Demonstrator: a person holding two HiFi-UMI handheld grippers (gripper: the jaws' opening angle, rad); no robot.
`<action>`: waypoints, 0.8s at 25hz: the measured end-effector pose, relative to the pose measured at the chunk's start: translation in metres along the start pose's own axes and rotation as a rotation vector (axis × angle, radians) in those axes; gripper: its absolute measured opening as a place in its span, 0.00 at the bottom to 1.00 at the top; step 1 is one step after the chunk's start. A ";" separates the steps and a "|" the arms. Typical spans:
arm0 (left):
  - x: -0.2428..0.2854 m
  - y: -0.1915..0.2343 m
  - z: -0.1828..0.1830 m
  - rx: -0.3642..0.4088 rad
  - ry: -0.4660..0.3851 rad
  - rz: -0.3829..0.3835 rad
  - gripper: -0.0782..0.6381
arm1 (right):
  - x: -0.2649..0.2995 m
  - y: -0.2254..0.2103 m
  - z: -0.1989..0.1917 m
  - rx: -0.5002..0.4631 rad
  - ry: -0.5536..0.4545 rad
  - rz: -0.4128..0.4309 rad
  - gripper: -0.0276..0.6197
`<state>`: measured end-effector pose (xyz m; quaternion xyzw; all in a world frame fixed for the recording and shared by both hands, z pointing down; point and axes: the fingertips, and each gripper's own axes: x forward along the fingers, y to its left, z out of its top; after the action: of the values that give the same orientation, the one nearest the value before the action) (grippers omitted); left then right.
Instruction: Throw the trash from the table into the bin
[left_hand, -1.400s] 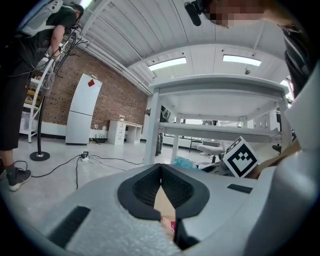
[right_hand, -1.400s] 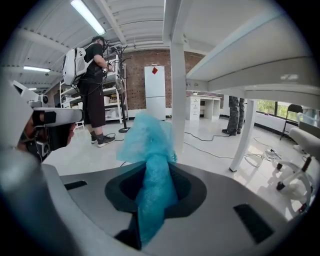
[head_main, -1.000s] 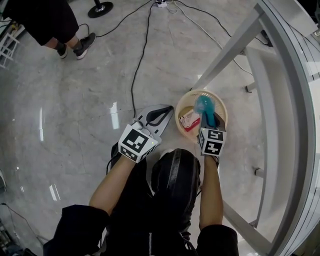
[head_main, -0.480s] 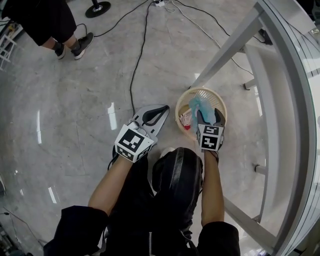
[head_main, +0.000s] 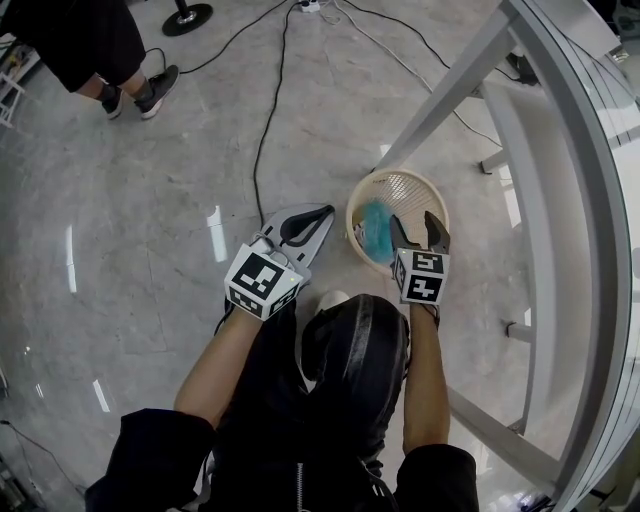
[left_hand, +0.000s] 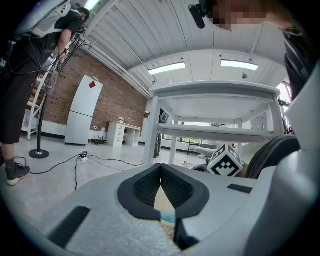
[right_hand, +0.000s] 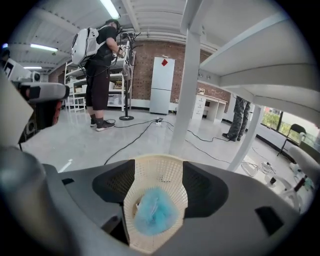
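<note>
With the blue trash (head_main: 375, 232) lying inside the bin (head_main: 415, 185), the right gripper (head_main: 413, 225), its jaws just opened wide and empty, hangs over the rim and could, I think, hook and tip this light bin when it pulls back, while the left gripper (head_main: 322, 213) has its jaws closed on nothing.

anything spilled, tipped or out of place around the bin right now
Nothing stands out. The bin stands upright on the floor, the blue crumpled trash lies inside it, and nothing lies spilled beside it. Loose cables trail across the floor beyond, away from the bin.
</note>
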<state>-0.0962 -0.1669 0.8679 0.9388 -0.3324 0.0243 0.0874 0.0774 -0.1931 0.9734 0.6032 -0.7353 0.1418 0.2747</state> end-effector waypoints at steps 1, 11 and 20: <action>-0.001 -0.001 0.001 -0.002 -0.004 0.000 0.12 | -0.004 0.002 0.007 0.017 -0.013 0.021 0.49; -0.014 -0.005 0.045 -0.036 -0.010 0.034 0.12 | -0.058 0.015 0.092 -0.032 -0.174 0.040 0.06; -0.042 -0.024 0.175 -0.069 0.012 0.037 0.12 | -0.149 0.032 0.200 0.026 -0.161 0.106 0.06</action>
<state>-0.1155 -0.1541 0.6878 0.9287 -0.3499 0.0200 0.1213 0.0179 -0.1730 0.7297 0.5764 -0.7839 0.1170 0.1990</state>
